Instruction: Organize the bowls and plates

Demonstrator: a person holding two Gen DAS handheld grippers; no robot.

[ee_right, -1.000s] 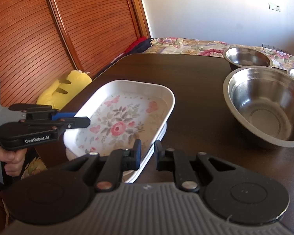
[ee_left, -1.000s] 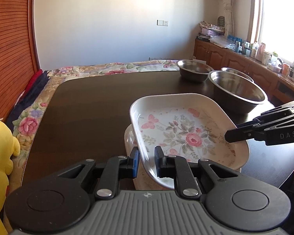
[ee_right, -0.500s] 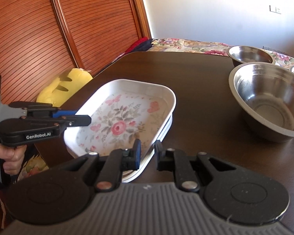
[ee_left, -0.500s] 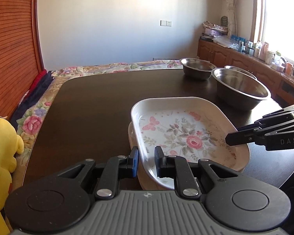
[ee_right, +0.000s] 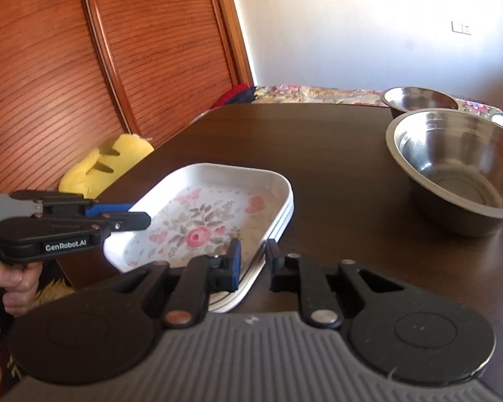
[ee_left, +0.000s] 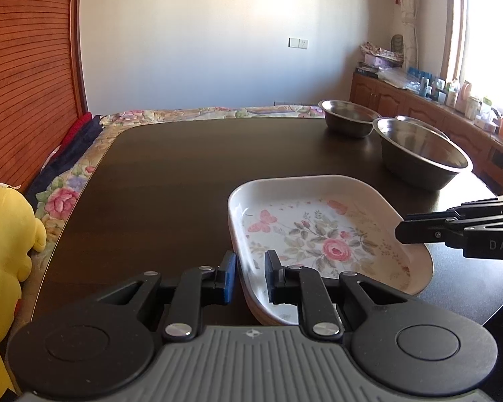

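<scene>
The flowery plate (ee_left: 322, 234) has come down since a moment ago. Then it was tipped up above the plate under it. Now it sits flat on the stack, near the front edge of the dark table (ee_left: 184, 174).

The left gripper (ee_left: 249, 278) has its two fingers on each side of the plate's rim. There is a gap between them, and I cannot tell if they press the rim or have let it go. The right gripper (ee_right: 253, 264) is at the other end of the plate. Its fingers also sit on each side of the rim with a gap, and again I cannot tell if it is holding on.

Three shiny metal bowls wait farther back on the right. The big bowl (ee_right: 452, 171) is nearest. The small bowl (ee_right: 419, 100) is behind it. A third bowl (ee_left: 419, 122) peeks out behind the big one. A yellow plush toy (ee_left: 3, 234) sits off the left side of the table.

I think the plate-stacking step is just ending. Next, both grippers should let go and pull back gently, so the plate does not slide off the stack. Then I think the bowls come next. The small one could go inside the big one.
</scene>
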